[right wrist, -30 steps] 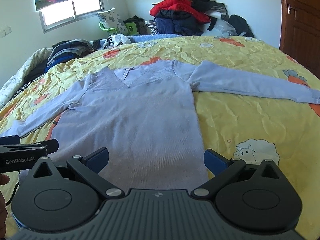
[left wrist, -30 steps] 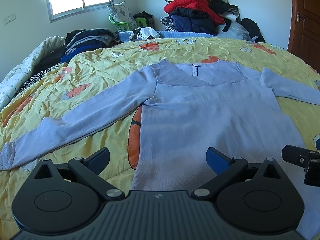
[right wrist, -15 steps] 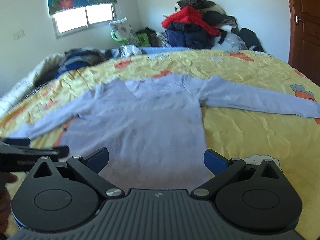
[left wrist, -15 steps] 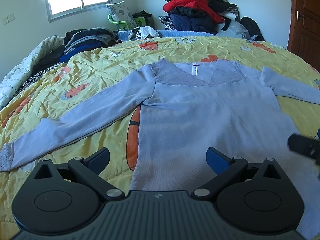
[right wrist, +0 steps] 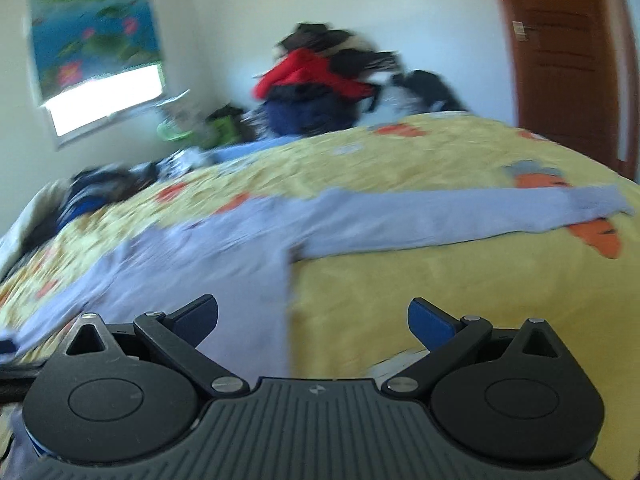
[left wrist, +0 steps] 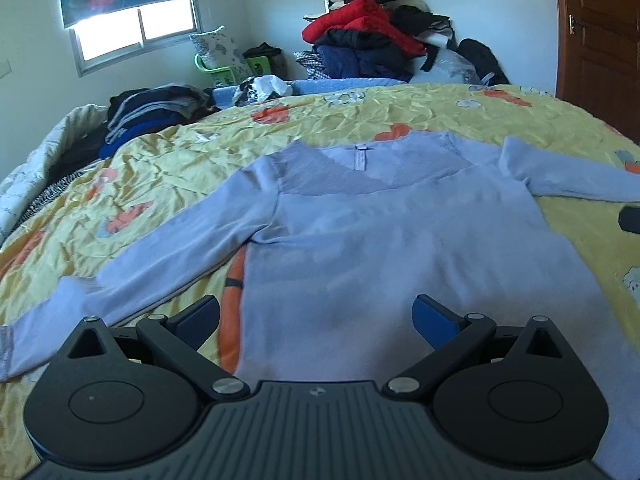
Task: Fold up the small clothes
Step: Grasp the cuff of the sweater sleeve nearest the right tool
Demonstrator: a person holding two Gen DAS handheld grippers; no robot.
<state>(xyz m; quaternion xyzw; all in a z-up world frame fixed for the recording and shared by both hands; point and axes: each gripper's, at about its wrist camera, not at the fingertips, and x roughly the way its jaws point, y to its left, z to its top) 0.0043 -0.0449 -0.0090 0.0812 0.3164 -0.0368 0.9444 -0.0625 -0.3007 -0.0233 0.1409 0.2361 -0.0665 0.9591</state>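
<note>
A light lavender long-sleeved sweater (left wrist: 400,232) lies flat on the yellow bedspread (left wrist: 168,168), neckline away from me, both sleeves spread out. My left gripper (left wrist: 316,316) is open and empty above the sweater's lower left part. My right gripper (right wrist: 312,318) is open and empty above the sweater's right side edge; this view is motion-blurred. The sweater (right wrist: 224,256) and its right sleeve (right wrist: 460,216) show there, the cuff reaching a carrot print. A dark bit of the right gripper (left wrist: 630,219) shows at the left wrist view's right edge.
A pile of red, navy and black clothes (left wrist: 372,44) sits beyond the bed's far edge. Folded dark clothes (left wrist: 152,112) lie at the far left. A brown door (left wrist: 604,40) stands at the right. A window (left wrist: 132,36) is on the far wall.
My right gripper has swung quickly up and to the right, toward the right sleeve. My left gripper has lifted and tilted up slightly. The sweater has not moved.
</note>
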